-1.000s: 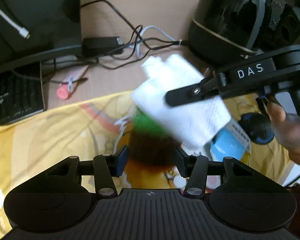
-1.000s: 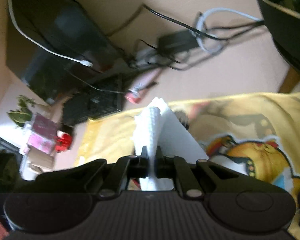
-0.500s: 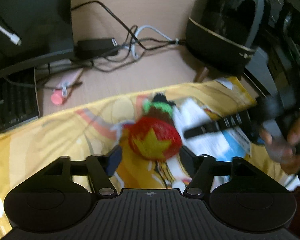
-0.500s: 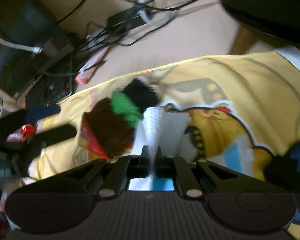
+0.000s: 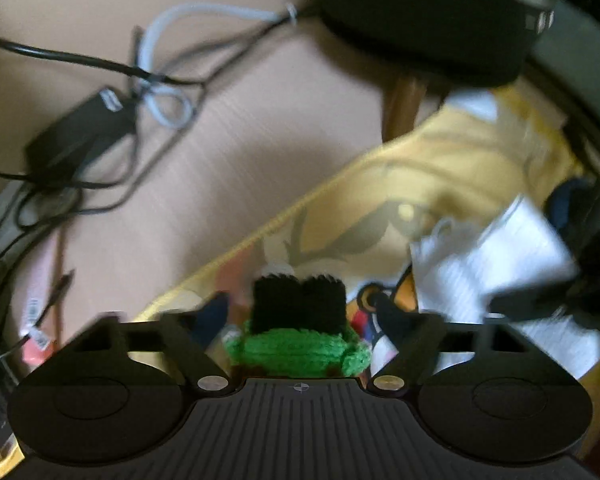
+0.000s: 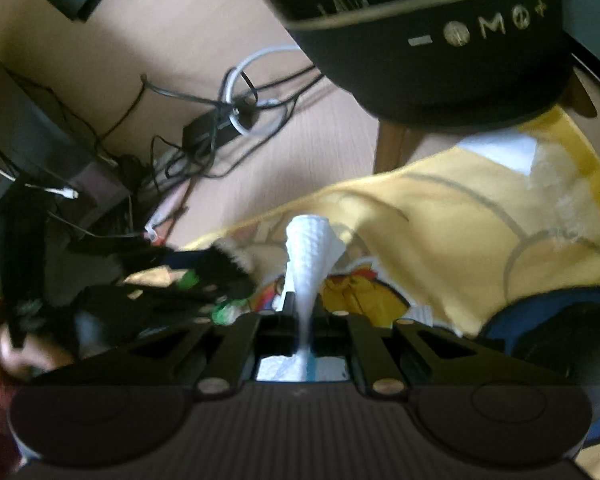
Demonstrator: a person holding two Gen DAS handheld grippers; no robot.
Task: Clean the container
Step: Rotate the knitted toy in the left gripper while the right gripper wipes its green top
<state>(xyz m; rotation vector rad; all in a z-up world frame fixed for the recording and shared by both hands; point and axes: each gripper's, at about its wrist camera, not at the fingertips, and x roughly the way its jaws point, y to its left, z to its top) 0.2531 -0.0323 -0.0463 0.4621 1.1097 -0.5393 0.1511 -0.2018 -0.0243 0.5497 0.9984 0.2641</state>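
A crocheted container (image 5: 300, 348) with a green band and a black top sits between the fingers of my left gripper (image 5: 300, 314), which is shut on its sides. Its lower body is hidden behind the gripper. My right gripper (image 6: 304, 308) is shut on a folded white paper towel (image 6: 308, 252) that stands up between its fingers. In the left wrist view the towel (image 5: 492, 256) hangs to the right of the container, apart from it, over the yellow cartoon cloth (image 5: 460, 168). The right wrist view shows the container (image 6: 224, 276) blurred at the left.
A black appliance (image 6: 440, 52) on wooden legs (image 5: 400, 104) stands just behind the cloth. Tangled cables and a black power adapter (image 5: 80, 136) lie on the desk at the left, with a pink tube (image 5: 36, 320). A blue and black object (image 6: 560, 328) lies at the right.
The towel was against the container's top a second ago and has moved off to its right. The container has come closer to the left camera. Both views swung toward the black appliance.
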